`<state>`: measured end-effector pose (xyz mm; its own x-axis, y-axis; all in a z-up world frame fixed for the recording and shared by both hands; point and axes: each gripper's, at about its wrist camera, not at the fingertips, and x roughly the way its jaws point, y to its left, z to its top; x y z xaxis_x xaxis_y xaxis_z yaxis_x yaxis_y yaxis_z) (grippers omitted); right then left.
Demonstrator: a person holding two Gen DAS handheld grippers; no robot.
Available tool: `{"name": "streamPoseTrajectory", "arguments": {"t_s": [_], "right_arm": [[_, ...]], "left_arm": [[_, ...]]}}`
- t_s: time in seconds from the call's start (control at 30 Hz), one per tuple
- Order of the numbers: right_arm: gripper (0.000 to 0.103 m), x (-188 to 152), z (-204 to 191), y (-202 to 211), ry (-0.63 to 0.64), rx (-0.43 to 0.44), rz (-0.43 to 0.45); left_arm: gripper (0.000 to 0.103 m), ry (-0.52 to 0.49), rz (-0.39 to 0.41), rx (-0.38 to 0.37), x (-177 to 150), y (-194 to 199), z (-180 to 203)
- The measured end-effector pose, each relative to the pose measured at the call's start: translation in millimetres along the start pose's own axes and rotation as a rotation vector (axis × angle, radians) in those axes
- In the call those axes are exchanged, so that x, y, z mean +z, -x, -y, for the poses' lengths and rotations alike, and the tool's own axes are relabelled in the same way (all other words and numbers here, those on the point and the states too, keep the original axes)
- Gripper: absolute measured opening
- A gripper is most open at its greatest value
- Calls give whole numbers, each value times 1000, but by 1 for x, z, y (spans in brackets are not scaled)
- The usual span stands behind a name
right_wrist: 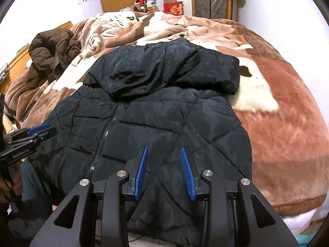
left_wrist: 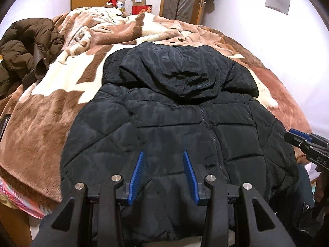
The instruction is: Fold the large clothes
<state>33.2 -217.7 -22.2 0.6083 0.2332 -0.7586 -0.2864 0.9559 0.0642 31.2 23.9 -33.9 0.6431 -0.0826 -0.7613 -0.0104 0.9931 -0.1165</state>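
Note:
A black quilted hooded jacket point(left_wrist: 174, 123) lies flat on the bed, zipper up, hood laid down over the chest, hem toward me; it also shows in the right wrist view point(right_wrist: 154, 119). My left gripper point(left_wrist: 163, 154) is open and empty, hovering over the jacket's lower left half. My right gripper point(right_wrist: 163, 149) is open and empty over the lower right half. The right gripper shows at the right edge of the left wrist view point(left_wrist: 296, 136), and the left gripper shows at the left edge of the right wrist view point(right_wrist: 44, 130).
A brown and cream plush blanket point(left_wrist: 41, 123) covers the bed. A crumpled brown puffer jacket point(left_wrist: 24, 53) lies at the far left of the bed. Boxes point(left_wrist: 140, 5) and a wooden door frame point(left_wrist: 200, 2) stand behind the bed. A white wall is on the right.

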Motion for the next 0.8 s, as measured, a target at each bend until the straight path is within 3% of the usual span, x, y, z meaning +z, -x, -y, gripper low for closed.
{"name": "streamPoseTrajectory", "arguments": {"t_s": [0.17, 0.5, 0.63, 0.8], "right_arm": [[42, -10, 6, 5, -10, -5, -2], [43, -18, 22, -3, -43, -27, -25], [53, -21, 36, -9, -66, -42, -45], [53, -23, 62, -12, -122, -86, -55]], "left_arm": [[42, 22, -5, 27, -8, 6, -12], [54, 36, -9, 71, -11, 0, -30], [58, 62, -12, 92, -11, -3, -45], [62, 108, -18, 131, -11, -7, -74]]}}
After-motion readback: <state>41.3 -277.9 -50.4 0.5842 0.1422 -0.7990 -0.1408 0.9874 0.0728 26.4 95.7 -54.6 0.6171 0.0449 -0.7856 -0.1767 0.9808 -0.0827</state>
